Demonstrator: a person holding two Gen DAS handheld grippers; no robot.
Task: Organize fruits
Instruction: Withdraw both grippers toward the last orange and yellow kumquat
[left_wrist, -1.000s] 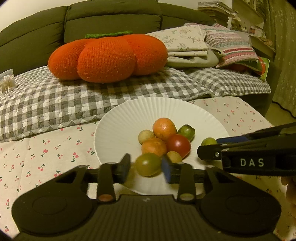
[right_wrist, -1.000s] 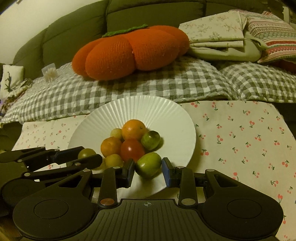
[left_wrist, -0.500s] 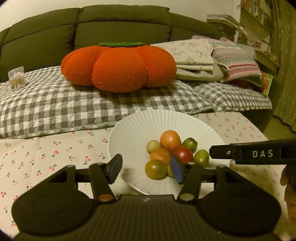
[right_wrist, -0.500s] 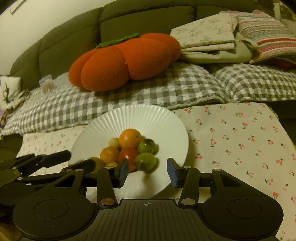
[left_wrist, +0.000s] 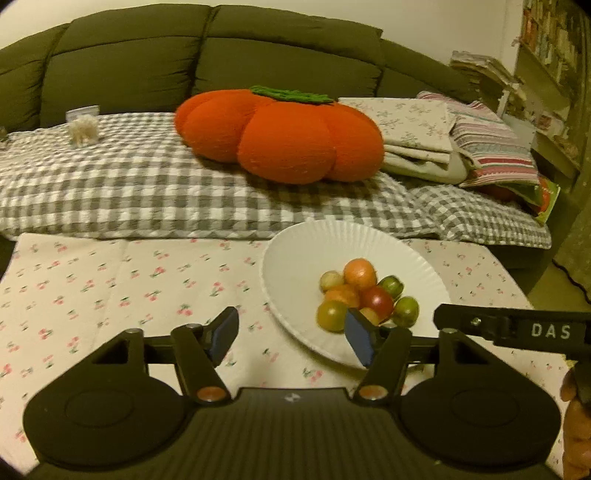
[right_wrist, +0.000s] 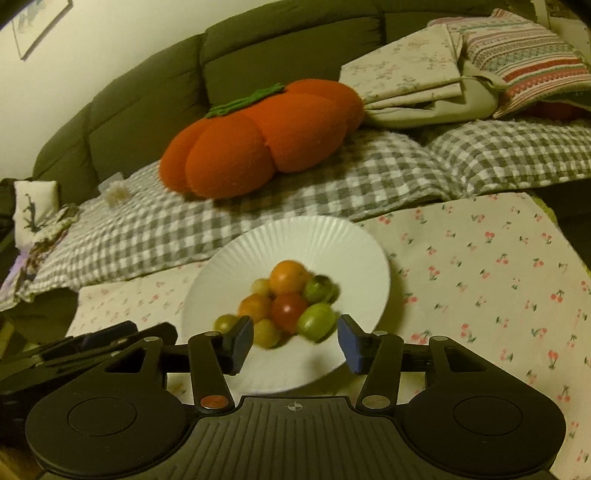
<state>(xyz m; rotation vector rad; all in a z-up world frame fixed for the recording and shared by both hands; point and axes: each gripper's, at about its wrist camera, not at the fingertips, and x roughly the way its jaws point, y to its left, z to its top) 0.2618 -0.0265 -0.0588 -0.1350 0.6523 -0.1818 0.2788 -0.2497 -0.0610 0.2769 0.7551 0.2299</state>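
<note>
**Now both grippers empty, fruit piled on the plate**

Fruits sit heaped together on the white plate (left_wrist: 295, 258), which rests on the cherry-print cloth (left_wrist: 110, 280) just in front of the sofa with its gingham cover. Count is roughly eight small pieces: an orange one (left_wrist: 359, 274) at the far side, a red one (left_wrist: 376, 300) in the middle, greens and yellows round the edge.

Left gripper (left_wrist: 291, 338): jaws opening, nothing between them. Its right fingertip (left_wrist: 357, 341) overlaps the near side of the pile in this view, beside a yellow-green fruit (left_wrist: 331, 314); contact cannot be told, and it looks clear.

Right gripper (right_wrist: 295, 341): jaws also opening, nothing clamped. A green fruit (right_wrist: 317, 320) lies on the plate just beyond the gap, blurred.

Judgement on the step: this reads as release and pull-away. Best done by drawing each gripper straight back and up with the jaws wide, so no fingertip clips the heap. These are round fruits stacked loosely, and a nudge on an edge piece could roll it toward the rim. No loose fruit shows on the cloth, so the gathering looks near complete.
</note>
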